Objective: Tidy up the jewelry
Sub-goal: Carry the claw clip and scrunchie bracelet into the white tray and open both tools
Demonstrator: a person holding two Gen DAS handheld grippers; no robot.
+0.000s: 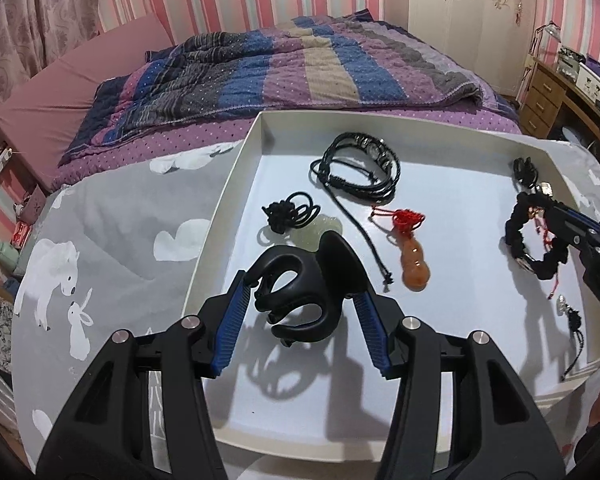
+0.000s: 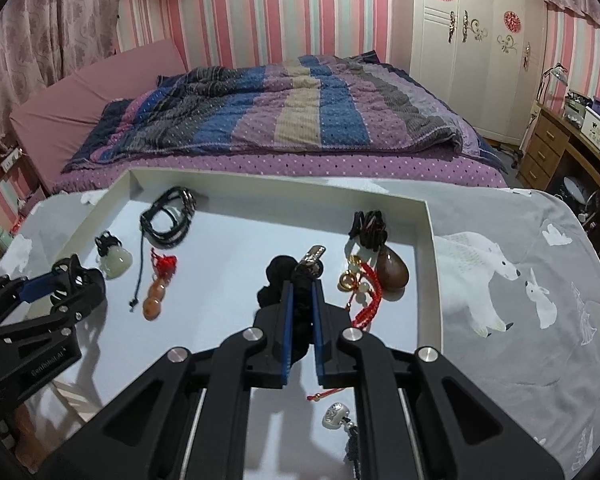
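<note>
A white tray (image 1: 240, 168) holds jewelry. My left gripper (image 1: 300, 292) is shut on a black claw hair clip (image 1: 300, 292), held above the tray's near left part; it also shows in the right wrist view (image 2: 76, 284). My right gripper (image 2: 301, 284) is shut on a black scrunchie-like bracelet (image 2: 278, 280), held over the tray's right part; the bracelet also shows in the left wrist view (image 1: 536, 236). In the tray lie a black cord bracelet (image 1: 364, 168), an orange gourd pendant (image 1: 414, 264) with a red knot, and a pale jade pendant (image 2: 116, 262) on black cord.
A brown teardrop pendant (image 2: 392, 270), a red bead string with a gold ring (image 2: 360, 288) and a silver charm (image 2: 334, 416) lie at the tray's right. The tray sits on a grey polar-bear cloth (image 2: 500, 280). A bed with a striped quilt (image 2: 284, 112) lies behind.
</note>
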